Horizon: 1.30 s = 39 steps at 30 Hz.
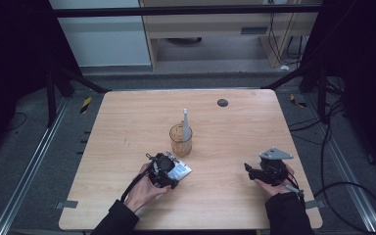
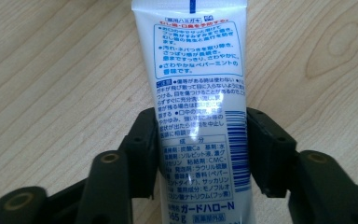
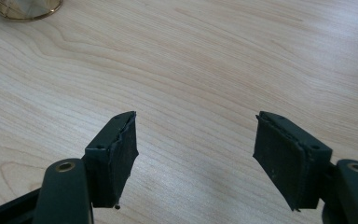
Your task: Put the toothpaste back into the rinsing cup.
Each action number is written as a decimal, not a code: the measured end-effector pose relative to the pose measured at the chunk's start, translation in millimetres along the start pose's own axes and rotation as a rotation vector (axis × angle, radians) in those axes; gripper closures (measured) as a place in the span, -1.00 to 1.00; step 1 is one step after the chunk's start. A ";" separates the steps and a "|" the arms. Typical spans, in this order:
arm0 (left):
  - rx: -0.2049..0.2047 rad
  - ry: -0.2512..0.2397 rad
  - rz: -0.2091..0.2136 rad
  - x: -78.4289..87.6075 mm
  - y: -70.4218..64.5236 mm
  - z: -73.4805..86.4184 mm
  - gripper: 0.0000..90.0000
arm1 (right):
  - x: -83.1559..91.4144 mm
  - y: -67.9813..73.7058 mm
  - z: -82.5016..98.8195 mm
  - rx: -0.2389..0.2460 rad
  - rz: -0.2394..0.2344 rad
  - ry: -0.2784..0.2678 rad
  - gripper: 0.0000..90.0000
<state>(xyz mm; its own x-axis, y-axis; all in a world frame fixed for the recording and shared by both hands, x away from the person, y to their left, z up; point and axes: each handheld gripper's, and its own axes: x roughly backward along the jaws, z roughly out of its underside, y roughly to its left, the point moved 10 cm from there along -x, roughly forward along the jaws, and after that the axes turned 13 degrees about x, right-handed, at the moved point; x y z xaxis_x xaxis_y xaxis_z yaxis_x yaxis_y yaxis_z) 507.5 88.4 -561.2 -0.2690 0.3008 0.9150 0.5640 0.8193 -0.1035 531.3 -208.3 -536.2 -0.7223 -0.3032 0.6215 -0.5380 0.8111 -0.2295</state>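
- Left gripper view: the left gripper (image 2: 200, 154) is bracketing a white toothpaste tube (image 2: 196, 93) lying flat on the wooden table (image 2: 51, 70); both pads appear to be touching its sides.
- Right gripper (image 3: 196, 154) is resting over bare wood, jaws standing wide apart, gripping nothing.
- Amber glass (image 1: 180, 139) is standing just beyond the tube, holding a grey stick.

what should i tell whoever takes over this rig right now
Left claw: jaws on either side of the white toothpaste tube, pads touching its edges; tube lies flat on the table.
Right claw: open, nothing between the jaws, low over bare wood at the table's right.
Amber glass cup: upright mid-table just beyond the tube, a grey stick-like item standing in it.
Done: left claw placed around the tube.
Left: probably lift the tube, perhaps toward the cup; not lifted yet.
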 end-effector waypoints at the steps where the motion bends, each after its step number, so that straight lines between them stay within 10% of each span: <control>1: 0.004 -0.006 0.006 1.6 0.3 -0.1 0.20 | 0.0 -0.1 0.1 0.002 0.000 0.000 -0.34; 10: 0.006 -0.024 0.017 8.0 -0.6 1.4 0.48 | 0.4 0.0 1.1 -0.001 -0.002 0.005 -0.33; 39: 0.071 -0.209 -0.020 65.2 26.9 -4.8 0.50 | 1.3 -2.7 3.1 -0.005 0.006 0.003 -0.34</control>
<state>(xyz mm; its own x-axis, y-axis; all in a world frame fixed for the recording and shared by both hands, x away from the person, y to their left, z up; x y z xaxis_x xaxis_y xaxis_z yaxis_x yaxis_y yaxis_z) 508.9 127.7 -502.5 -0.4398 0.3731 0.8169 0.5026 0.8561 -0.1204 530.5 -212.5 -537.1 -0.7239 -0.2969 0.6227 -0.5314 0.8156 -0.2290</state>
